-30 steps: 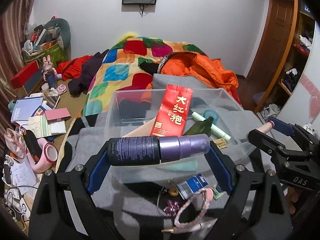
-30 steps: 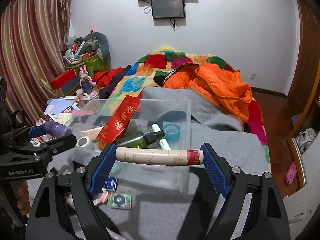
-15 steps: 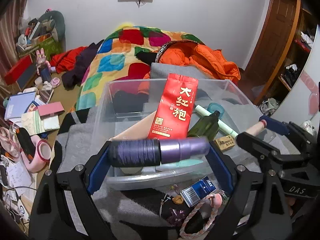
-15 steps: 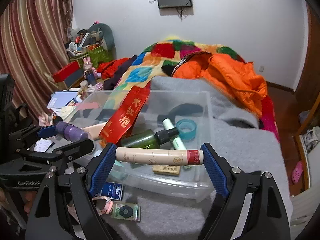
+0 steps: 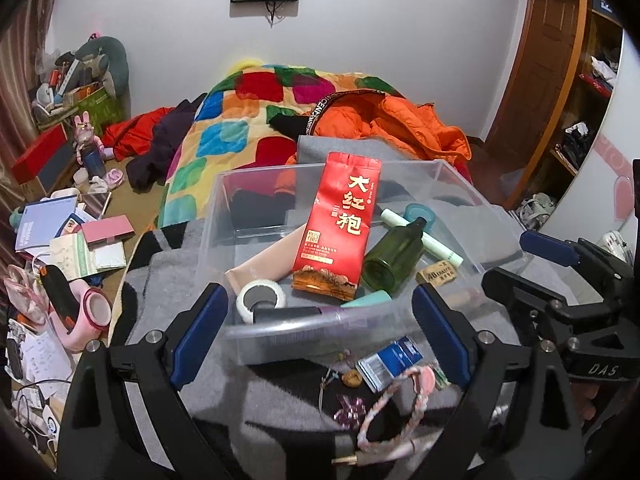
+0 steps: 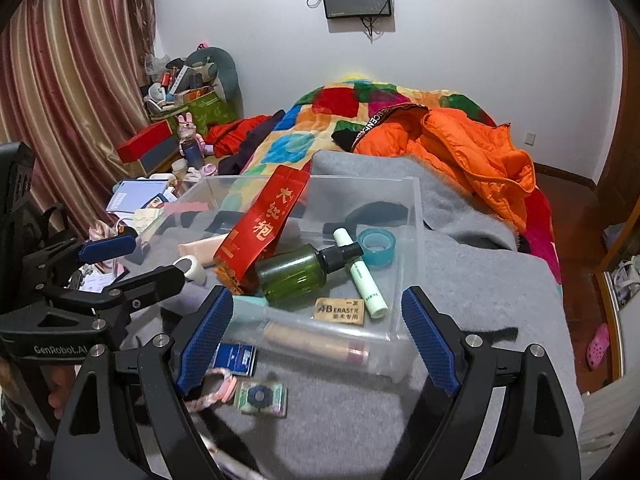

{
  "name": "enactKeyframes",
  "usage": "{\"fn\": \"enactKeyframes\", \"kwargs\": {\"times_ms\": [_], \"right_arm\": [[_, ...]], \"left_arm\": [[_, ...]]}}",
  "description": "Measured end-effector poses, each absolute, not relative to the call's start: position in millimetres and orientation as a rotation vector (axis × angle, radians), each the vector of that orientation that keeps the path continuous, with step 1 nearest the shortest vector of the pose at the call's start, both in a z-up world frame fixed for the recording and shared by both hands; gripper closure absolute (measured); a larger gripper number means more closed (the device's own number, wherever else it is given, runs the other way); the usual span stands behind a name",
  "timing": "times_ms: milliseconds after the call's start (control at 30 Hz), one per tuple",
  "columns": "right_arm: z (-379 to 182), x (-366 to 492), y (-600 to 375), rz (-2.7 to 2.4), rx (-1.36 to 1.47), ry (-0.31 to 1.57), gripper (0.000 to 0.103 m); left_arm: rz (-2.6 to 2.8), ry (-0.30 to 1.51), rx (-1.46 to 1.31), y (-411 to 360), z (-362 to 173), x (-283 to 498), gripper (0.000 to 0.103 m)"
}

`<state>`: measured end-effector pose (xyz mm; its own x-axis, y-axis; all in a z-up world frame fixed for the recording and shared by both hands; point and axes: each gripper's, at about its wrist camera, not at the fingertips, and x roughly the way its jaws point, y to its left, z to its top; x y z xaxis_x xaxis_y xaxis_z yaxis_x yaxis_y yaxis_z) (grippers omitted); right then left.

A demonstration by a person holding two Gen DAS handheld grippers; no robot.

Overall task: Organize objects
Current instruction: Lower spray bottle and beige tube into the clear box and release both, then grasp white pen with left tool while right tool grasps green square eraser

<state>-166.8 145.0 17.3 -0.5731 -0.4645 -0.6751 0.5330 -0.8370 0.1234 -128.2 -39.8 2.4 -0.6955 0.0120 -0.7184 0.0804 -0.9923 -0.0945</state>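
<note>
Both tongs, left [image 5: 320,336] and right [image 6: 318,338], gape wide with nothing inside, above the clear box [image 6: 404,236] mid-frame, blue packet [image 5: 390,362] nearest the left.

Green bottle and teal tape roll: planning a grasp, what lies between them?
In the right wrist view, a pale green tube lies between the green bottle and the teal tape roll, under the bottle's black cap.

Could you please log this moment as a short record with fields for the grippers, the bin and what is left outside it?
left gripper: open, empty
right gripper: open, empty
clear bin: on grey blanket
in bin: red tea packet, green bottle, purple spray bottle, beige tube, eraser, teal tape
outside bin, near side: blue box, braided strap
</note>
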Motion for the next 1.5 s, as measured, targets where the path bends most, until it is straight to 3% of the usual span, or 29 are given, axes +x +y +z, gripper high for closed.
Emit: {"fn": "enactKeyframes", "kwargs": {"times_ms": [333,667,967,1100,1133,1233,1367,1500], "right_arm": [[10.2,-137.1,155.7,-2.358,0.984,0.178,0.019],[-36.9,-130.9,134.5,-2.266,1.121,0.287,0.021],[-47.0,-129.2,119.1,-2.219,1.144,0.372,0.069],[-45.9,-128.2,124.5,-2.225,1.141,0.333,0.072],[-45.3,-127.4,126.8,-2.231,1.139,0.327,0.072],[-42.3,-124.2,137.9,-2.247,1.134,0.293,0.072],[-36.8,-123.6,161.5,-2.285,1.135,0.231,0.072],[-33.3,-123.1,186.3,-2.326,1.147,0.179,0.072]], "left_arm": [[-2.868,0.200,1.251,-40.0,-3.9,-91.8,0.008],[-2.836,0.119,1.362,-27.8,-36.0,-62.4,0.008],[-2.871,-0.057,1.446,-6.6,-54.2,-52.7,0.008],[-2.892,-0.098,1.470,4.2,-61.4,-59.6,0.008],[-2.904,-0.095,1.470,5.5,-61.7,-60.0,0.009],[-2.944,-0.062,1.500,8.4,-60.1,-57.2,0.030],[-2.973,-0.067,1.532,13.0,-55.1,-43.6,0.049],[-3.023,-0.094,1.592,23.8,-50.0,-29.0,0.054]]}}
